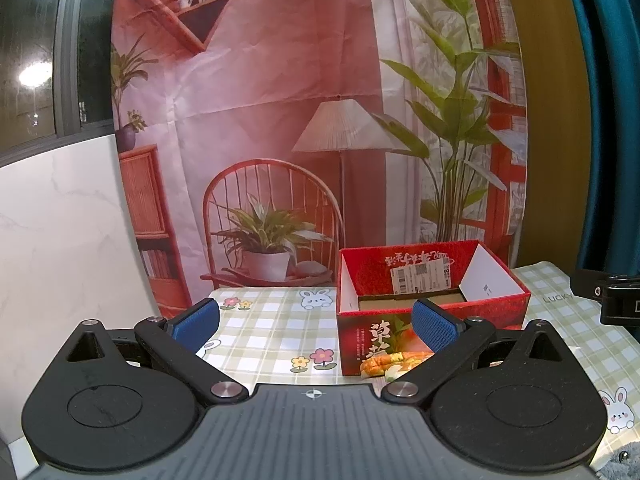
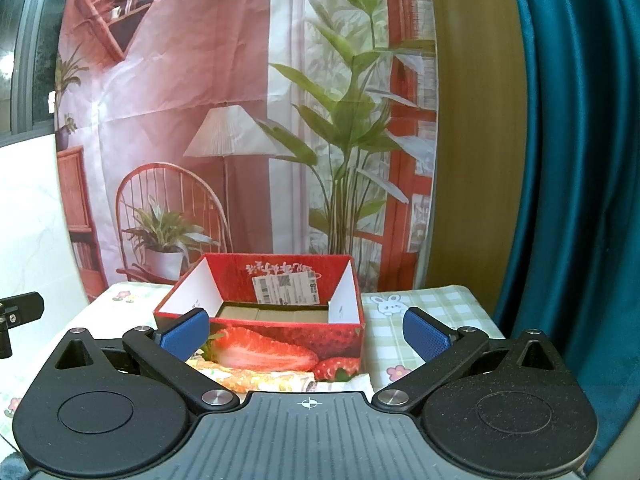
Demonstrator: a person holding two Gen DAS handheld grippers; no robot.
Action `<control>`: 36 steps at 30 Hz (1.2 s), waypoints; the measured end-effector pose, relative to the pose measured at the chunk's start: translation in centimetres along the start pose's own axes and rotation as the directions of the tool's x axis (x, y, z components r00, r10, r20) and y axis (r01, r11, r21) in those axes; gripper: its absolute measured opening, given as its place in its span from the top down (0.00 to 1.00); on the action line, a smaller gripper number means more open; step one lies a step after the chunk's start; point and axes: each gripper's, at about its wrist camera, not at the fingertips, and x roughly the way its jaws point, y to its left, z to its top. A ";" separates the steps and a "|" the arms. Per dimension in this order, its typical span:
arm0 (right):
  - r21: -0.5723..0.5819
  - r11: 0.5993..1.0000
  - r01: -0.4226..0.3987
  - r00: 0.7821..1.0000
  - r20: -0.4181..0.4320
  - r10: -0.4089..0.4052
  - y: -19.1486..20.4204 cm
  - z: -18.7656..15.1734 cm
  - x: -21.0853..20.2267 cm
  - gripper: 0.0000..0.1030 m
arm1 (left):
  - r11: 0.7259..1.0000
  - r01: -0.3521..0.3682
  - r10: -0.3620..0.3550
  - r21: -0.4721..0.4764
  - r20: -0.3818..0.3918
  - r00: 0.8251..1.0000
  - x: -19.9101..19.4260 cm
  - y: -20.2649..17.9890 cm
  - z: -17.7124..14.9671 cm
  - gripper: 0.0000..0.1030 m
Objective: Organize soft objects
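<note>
Both cameras sit low over the table, each looking forward along its own two blue-padded fingers toward the open red cardboard box printed with strawberries [image 1: 430,304] [image 2: 264,320]. The left wrist view stands to the left of that box, so the box falls right of centre between its spread fingers [image 1: 434,330], fairly near. The right wrist view faces the box almost head-on and closer, the box filling the middle of the frame. Both views share the box, the green-checked tablecloth with rabbits [image 1: 272,336] [image 2: 420,308] beneath it, and the printed fabric backdrop of a red room [image 1: 300,100] [image 2: 240,100] behind it.
</note>
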 end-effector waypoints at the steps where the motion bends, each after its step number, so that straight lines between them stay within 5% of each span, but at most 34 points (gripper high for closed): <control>1: 0.000 1.000 0.000 1.000 0.000 0.000 0.0 0.1 0.0 0.00 | 1.000 -0.001 0.001 0.000 -0.001 1.000 0.0 -0.1 0.0 0.00; 36: 0.003 1.000 0.001 1.000 -0.006 -0.001 -0.1 0.0 0.3 0.00 | 1.000 0.001 -0.001 0.000 -0.008 1.000 0.1 -0.1 0.0 0.00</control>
